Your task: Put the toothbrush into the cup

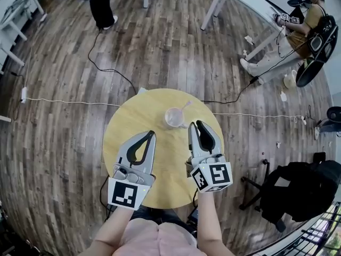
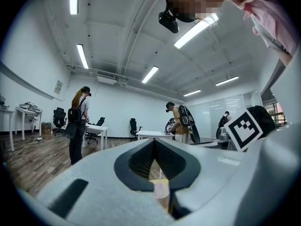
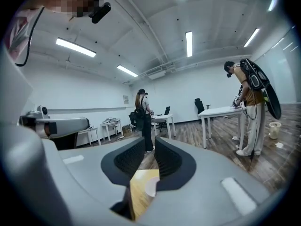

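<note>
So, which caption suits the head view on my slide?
Toothbrush in cup on round table; left gripper and right gripper empty nearby.

1 table (image 1: 130,116), 1 cup (image 1: 173,118), 1 toothbrush (image 1: 185,108), 2 grippers: left gripper (image 1: 151,135), right gripper (image 1: 195,124).

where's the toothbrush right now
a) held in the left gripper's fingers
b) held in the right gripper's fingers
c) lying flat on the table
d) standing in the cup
d: the toothbrush leans inside the clear cup on the round table, while the left gripper and the right gripper hang nearer the person with nothing between their fingers.
</note>
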A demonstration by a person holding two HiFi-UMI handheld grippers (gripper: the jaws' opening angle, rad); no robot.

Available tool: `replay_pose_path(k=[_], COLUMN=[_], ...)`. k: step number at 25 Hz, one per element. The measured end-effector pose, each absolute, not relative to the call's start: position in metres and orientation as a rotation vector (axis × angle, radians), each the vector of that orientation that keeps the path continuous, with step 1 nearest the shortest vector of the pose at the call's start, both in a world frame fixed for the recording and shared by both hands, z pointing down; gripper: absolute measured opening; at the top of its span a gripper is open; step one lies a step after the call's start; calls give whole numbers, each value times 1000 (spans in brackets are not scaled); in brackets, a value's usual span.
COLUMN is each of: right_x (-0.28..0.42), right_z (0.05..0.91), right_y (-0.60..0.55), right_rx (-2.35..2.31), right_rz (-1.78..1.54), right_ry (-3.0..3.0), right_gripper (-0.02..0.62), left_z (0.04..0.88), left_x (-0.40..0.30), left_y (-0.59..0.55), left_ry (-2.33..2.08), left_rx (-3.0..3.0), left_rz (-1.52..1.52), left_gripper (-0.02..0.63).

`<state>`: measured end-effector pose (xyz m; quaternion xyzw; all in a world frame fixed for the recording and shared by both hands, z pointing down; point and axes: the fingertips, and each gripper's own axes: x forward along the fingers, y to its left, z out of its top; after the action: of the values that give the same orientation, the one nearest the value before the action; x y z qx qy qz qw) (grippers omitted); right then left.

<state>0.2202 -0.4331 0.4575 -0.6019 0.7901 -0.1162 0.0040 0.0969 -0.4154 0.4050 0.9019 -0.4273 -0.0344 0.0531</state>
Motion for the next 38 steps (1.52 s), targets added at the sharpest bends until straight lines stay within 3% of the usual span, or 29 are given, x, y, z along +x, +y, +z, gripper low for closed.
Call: replay_pose_path(k=[9,38], right_x=[205,177], right_z=[395,366], right_y=[-379,-293], right_rx=[-1845,-1844], right_rz=[-239,-120], right_ry=[2450,2497], right_gripper=[46,5], left_z=[353,335], left_x=[94,80], left_y=[-377,-307], left_ry=[-1275,-1284], left_rx=[2814,2888], left_rz=[-199,-197], left_gripper=[-3,-3])
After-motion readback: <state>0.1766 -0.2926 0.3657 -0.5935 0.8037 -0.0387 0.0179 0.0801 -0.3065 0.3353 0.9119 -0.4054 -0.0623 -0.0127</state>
